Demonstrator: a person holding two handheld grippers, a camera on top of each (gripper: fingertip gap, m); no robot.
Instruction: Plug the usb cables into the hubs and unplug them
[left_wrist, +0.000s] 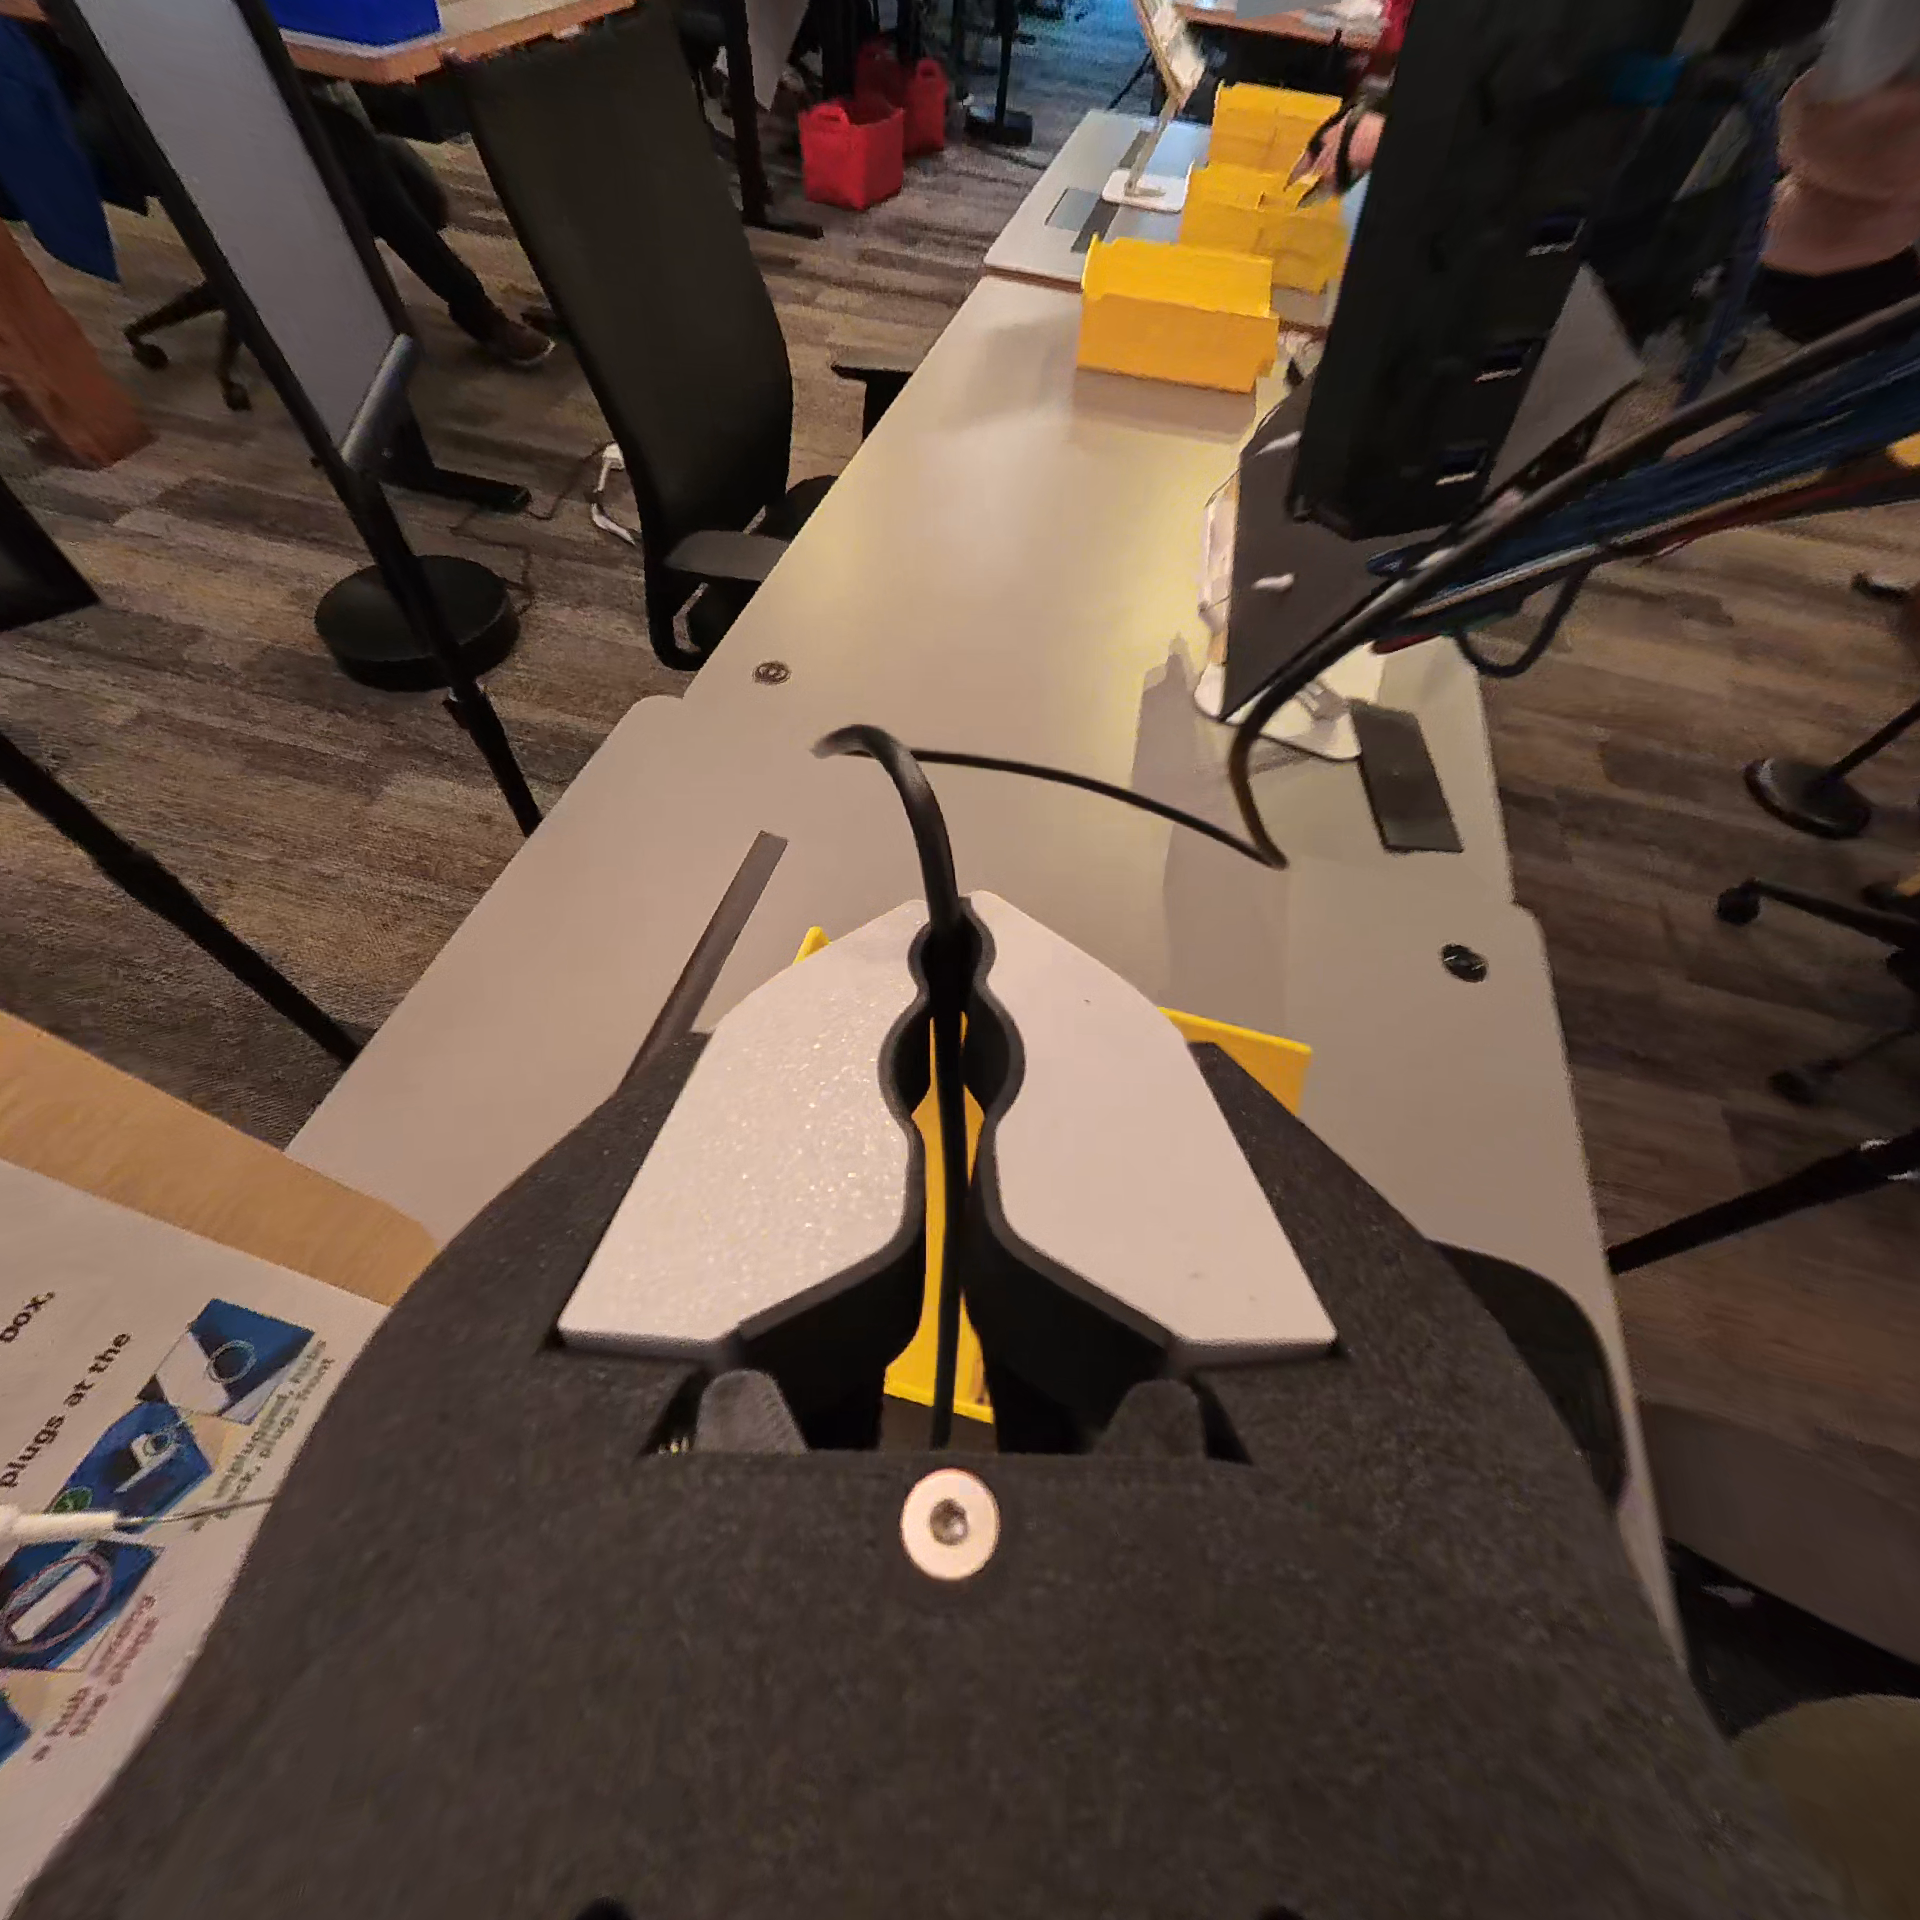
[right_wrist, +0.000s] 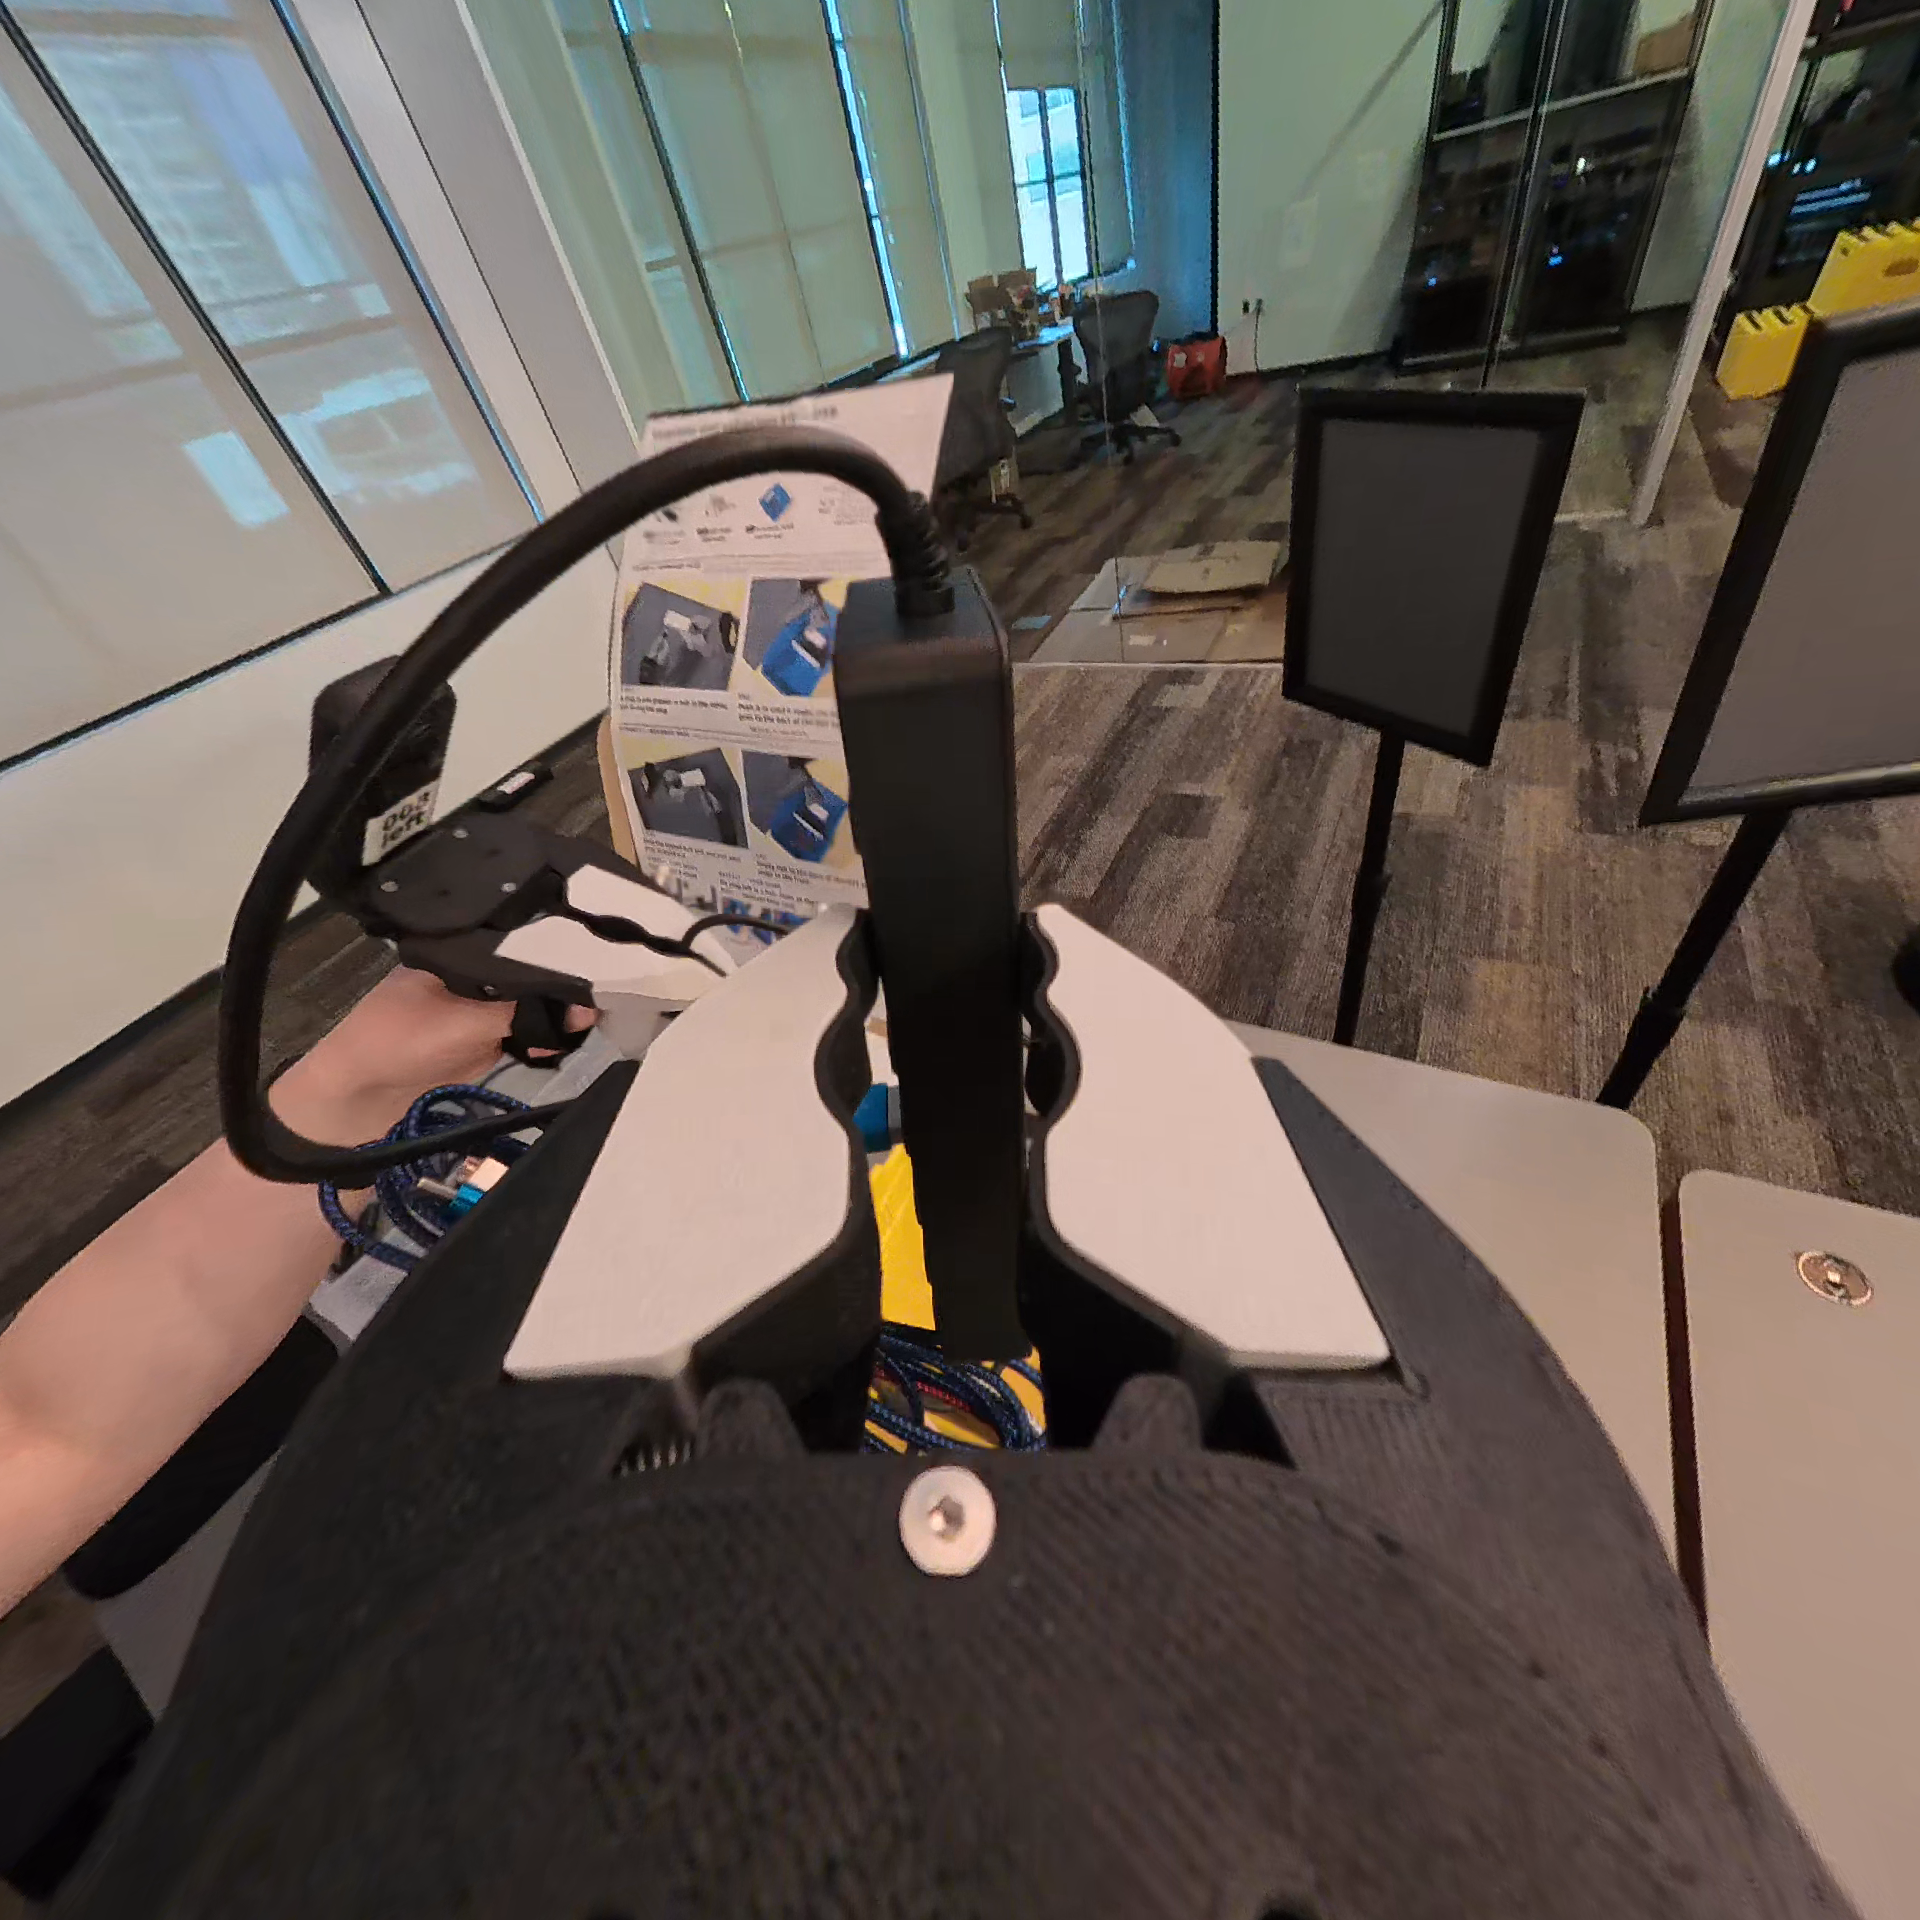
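In the right wrist view my right gripper (right_wrist: 940, 935) is shut on a long black USB hub (right_wrist: 930, 790) and holds it upright. The hub's thick black lead (right_wrist: 343, 769) arcs off its top to the left and down. My left gripper (left_wrist: 951, 920) is shut on a thin black cable (left_wrist: 920, 821) that curls up past the fingertips; its plug is hidden. The left gripper also shows in the right view (right_wrist: 686, 951), held in a person's hand. From the left view the hub (left_wrist: 1444, 270) hangs above the table with blue ports (left_wrist: 1496, 364) facing me.
Blue braided cables (right_wrist: 416, 1174) lie by the hand and hang at the right (left_wrist: 1714, 468). A yellow bin (left_wrist: 1236, 1049) sits under the grippers on the grey table (left_wrist: 987, 540), with more yellow bins (left_wrist: 1174, 312) farther off. An instruction sheet (right_wrist: 748, 675) stands behind. Black panels on stands (right_wrist: 1423, 571) are at the right. Left tips to right tips: about 20 centimeters.
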